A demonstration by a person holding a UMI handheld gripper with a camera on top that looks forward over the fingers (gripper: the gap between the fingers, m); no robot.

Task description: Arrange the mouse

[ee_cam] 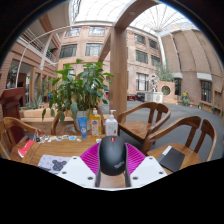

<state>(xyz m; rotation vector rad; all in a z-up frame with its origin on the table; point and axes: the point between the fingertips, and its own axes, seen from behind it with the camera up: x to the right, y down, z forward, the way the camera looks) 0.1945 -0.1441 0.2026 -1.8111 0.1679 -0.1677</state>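
On the near edge of the wooden table (70, 150), a mouse (113, 155) sits between the pads of the gripper (113, 160), which look clamped on its sides. To the left lie a red item (26, 148) and a patterned card (52, 161); a slip would likely come from the mouse's smooth curved shell. Farther off stand bottles (97, 123) and a plant (80, 92); right, a dark pad (172, 158) could get knocked.
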